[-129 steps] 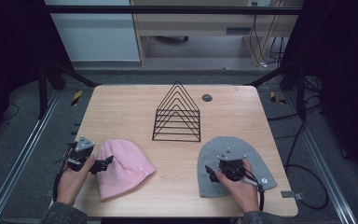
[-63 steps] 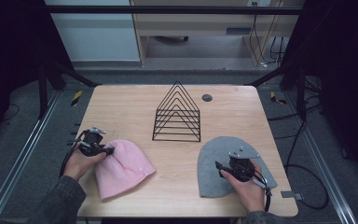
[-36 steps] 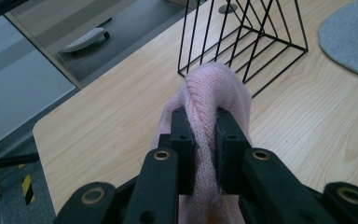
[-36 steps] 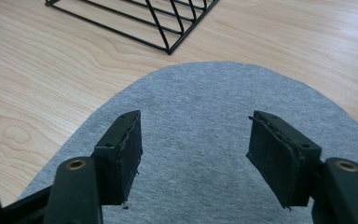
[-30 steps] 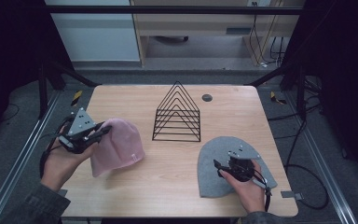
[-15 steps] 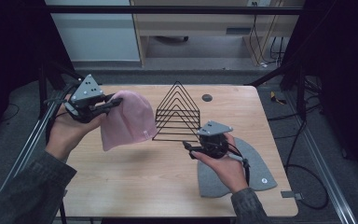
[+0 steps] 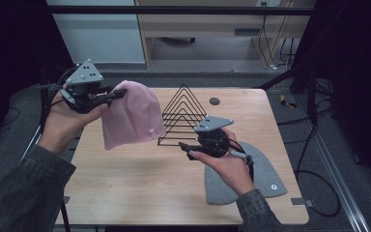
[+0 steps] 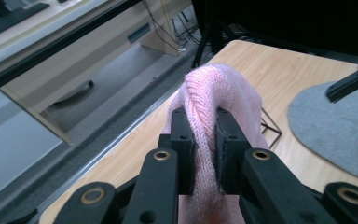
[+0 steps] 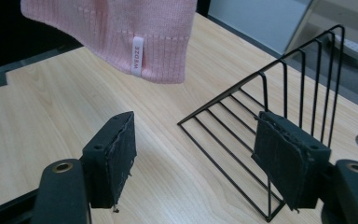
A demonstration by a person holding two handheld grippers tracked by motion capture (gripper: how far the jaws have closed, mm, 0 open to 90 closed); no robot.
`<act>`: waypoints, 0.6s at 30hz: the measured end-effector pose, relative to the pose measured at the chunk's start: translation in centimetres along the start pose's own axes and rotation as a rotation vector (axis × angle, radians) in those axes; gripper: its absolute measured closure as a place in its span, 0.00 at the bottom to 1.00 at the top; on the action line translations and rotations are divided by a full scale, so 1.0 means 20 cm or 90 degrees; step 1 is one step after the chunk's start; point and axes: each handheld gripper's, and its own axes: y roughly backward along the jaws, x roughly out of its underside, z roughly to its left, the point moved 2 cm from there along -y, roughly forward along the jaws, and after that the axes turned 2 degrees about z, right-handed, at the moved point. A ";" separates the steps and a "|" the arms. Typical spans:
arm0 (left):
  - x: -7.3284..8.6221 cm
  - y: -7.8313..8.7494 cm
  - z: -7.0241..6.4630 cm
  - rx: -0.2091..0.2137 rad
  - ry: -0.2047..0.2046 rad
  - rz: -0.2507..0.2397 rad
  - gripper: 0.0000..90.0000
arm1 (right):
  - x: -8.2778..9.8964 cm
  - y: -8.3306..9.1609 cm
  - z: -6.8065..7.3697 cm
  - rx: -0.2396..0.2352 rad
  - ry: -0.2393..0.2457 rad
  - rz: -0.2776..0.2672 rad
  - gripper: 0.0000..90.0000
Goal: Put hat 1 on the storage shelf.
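Note:
A pink knit beanie (image 7: 133, 116) hangs in the air over the table's left half, its crown pinched in my left gripper (image 7: 118, 93), which is shut on it. In the left gripper view the pink knit (image 8: 214, 100) bulges up between the two jaws. The beanie's ribbed hem with a small label (image 9: 137, 56) hangs above the table in the right gripper view. My right gripper (image 7: 186, 147) is open and holds nothing, hovering just left of the black wire rack (image 7: 183, 113). A grey beanie (image 7: 261, 174) lies flat on the table at the right, under the right hand.
The wire rack (image 9: 279, 121) stands at the table's centre back. A small dark round object (image 7: 215, 101) lies behind it. A metal frame rail (image 7: 338, 183) runs along the table's right side with cables on the floor. Bare wood (image 7: 135, 183) spreads across the front left.
My left gripper took hold of the pink beanie and lifted it off the table, up and back. My right gripper left the grey beanie and moved left toward the rack.

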 end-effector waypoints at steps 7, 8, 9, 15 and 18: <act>-0.06 0.02 -0.04 0.019 -0.024 -0.006 0.89 | -0.05 -0.07 0.02 -0.024 0.024 0.013 0.40; -0.08 0.02 -0.05 0.020 -0.033 -0.006 0.89 | -0.06 -0.09 0.02 -0.026 0.023 0.013 0.40; -0.08 0.03 -0.06 0.021 -0.039 -0.006 0.89 | -0.07 -0.10 0.02 -0.028 0.021 0.010 0.40; -0.13 0.06 -0.09 0.037 -0.041 -0.026 0.89 | -0.14 -0.13 0.02 -0.066 0.010 0.001 0.42; -0.15 0.06 -0.07 0.047 -0.040 -0.037 0.89 | -0.17 -0.14 0.01 -0.081 0.010 -0.005 0.46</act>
